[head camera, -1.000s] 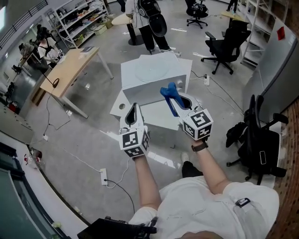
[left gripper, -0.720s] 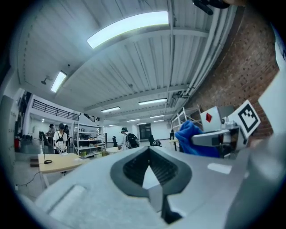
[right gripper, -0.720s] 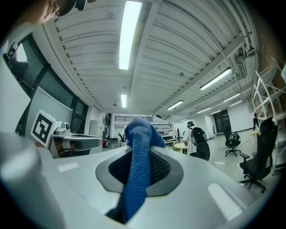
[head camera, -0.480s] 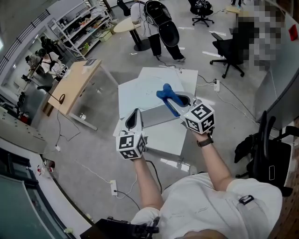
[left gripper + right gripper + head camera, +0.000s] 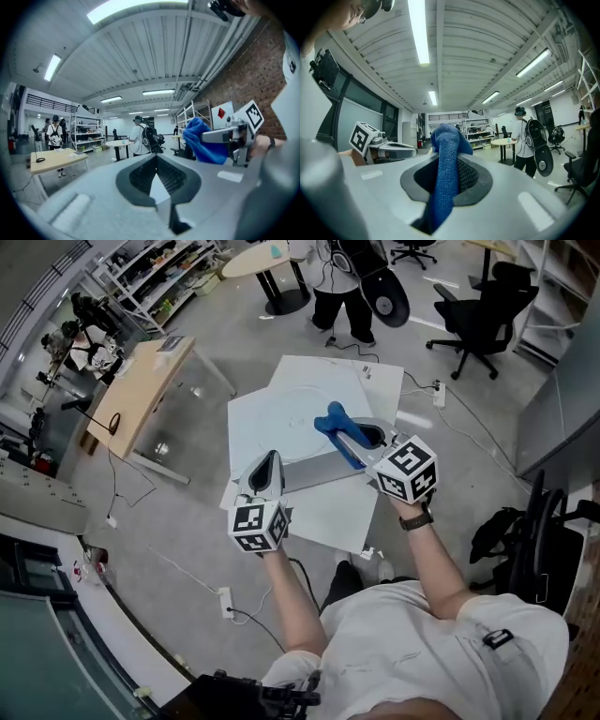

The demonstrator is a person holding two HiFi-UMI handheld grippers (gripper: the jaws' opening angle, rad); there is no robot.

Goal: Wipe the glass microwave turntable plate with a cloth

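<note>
The blue woven cloth (image 5: 443,178) looks coarse, nubby and matt. The right tongs (image 5: 358,435) clamping it are smooth matt grey plastic. The round clear glass plate (image 5: 298,407) is smooth and transparent on the matt white bench (image 5: 253,432).

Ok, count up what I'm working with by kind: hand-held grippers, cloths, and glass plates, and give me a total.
Hand-held grippers: 2 (left hand-held gripper shut, empty; right hand-held gripper shut on the blue cloth)
Cloths: 1, the blue cloth
Glass plates: 1, the glass plate, a faint round outline on the white unit
Total: 4
</note>
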